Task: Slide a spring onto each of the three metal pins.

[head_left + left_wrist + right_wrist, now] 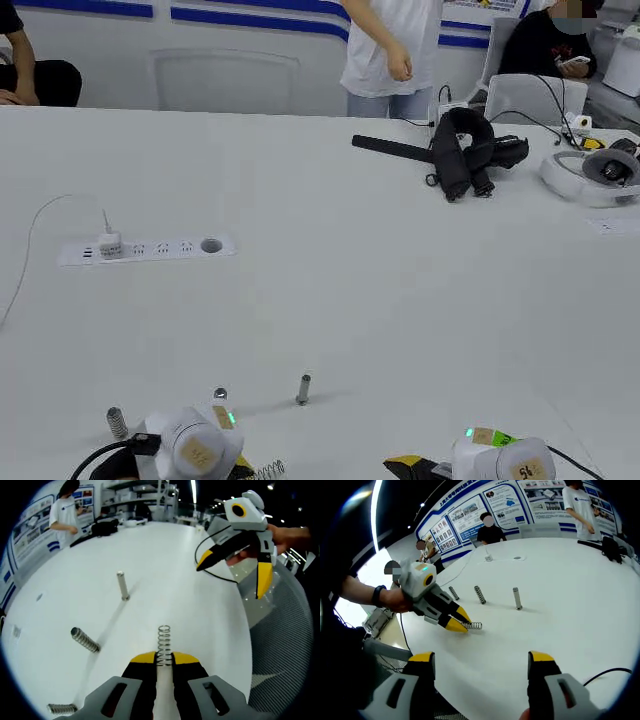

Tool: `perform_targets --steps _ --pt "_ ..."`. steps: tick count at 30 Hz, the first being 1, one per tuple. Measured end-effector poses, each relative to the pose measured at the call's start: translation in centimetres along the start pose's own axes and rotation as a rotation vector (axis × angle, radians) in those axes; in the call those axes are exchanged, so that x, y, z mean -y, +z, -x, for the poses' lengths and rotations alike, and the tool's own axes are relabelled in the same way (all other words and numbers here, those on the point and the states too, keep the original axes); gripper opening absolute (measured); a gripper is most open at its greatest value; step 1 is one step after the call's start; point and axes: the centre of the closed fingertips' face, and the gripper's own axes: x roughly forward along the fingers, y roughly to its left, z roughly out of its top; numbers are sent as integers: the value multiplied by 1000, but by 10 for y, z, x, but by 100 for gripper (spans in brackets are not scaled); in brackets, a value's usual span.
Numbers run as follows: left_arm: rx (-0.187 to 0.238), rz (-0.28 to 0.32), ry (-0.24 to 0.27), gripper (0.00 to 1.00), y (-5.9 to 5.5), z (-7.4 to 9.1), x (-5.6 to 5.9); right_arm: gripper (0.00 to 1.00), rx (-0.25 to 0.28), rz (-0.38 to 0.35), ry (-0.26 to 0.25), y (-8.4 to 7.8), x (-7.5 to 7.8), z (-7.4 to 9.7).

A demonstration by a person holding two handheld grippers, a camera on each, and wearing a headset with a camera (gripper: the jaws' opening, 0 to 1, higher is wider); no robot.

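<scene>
My left gripper [164, 657] is shut on one end of a loose spring [163, 641], which sticks out ahead of the yellow tips just above the white table. Ahead of it stands a bare metal pin [121, 586]; two other pins, the nearer one [85, 640] and the far one [60, 709], each wear a spring. In the right gripper view the bare pin [517, 598] stands right of the two sprung pins [479, 594] [453, 593]. My right gripper [481, 662] is open and holds nothing, off to the right of the pins. The head view shows the bare pin [303, 388] near the table's front edge.
A power strip [150, 248] with a plugged charger lies at mid-left. A black headset [462, 150] and a white device [590, 175] sit at the far right. People stand and sit beyond the far edge. The table's rounded edge [240, 630] is close by.
</scene>
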Motion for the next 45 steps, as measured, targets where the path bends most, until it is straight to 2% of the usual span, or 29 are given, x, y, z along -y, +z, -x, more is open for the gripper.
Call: perform_targets --steps 12,15,20,27,34,38,45 --pt "23 52 30 11 -11 20 2 76 -12 12 18 1 -10 -6" --pt "18 55 39 11 -15 23 3 76 -17 15 24 0 -12 -8" --pt "33 83 53 11 -17 28 3 75 -25 17 36 -1 -17 -11" --pt "44 94 53 11 -21 38 11 73 -34 22 60 -1 -26 -17" --pt "71 82 53 11 -16 52 18 67 -24 36 93 8 -38 -23" --pt "86 83 53 11 -13 58 18 64 -8 54 121 16 -48 -25" --pt "104 39 55 11 -7 67 17 58 -1 54 156 23 -57 -33"
